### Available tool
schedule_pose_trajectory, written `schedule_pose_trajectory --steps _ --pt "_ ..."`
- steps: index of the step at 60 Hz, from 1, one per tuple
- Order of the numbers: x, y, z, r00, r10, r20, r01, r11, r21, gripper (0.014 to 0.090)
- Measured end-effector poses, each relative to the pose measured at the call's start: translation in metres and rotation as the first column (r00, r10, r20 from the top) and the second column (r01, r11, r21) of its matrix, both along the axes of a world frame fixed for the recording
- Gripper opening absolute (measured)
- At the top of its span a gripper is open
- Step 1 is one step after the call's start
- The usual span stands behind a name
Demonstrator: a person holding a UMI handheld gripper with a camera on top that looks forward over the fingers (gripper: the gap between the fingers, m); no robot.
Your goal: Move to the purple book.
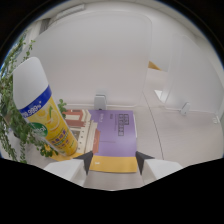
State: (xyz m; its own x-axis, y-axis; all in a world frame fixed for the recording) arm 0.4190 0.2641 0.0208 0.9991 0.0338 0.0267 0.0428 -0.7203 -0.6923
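Observation:
The purple book (116, 134) lies flat on the white table (185, 135), with dark print on its cover and a yellow band along its near edge. It sits just ahead of my gripper (114, 161), and its yellow edge reaches in between the two fingertips. Both fingers (84, 161) are spread apart, one at each side of the book's near corners, with nothing pressed between them. The gripper is open.
A tall yellow spray can (44, 107) with a white cap and blue label stands left of the book. Green plant leaves (12, 117) hang beside it. A second book with a reddish cover (76, 120) lies between can and purple book. A small white device (100, 101) sits beyond.

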Motion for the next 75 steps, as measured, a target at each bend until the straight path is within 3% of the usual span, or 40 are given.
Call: schedule_pose_trajectory --steps 27,75 --pt "-0.003 0.027 -0.026 1.0 -0.001 0.011 0.001 1.0 -0.025 0.0843" --pt "-0.002 0.032 -0.031 1.0 -0.019 0.002 0.019 0.999 -0.031 0.0845"
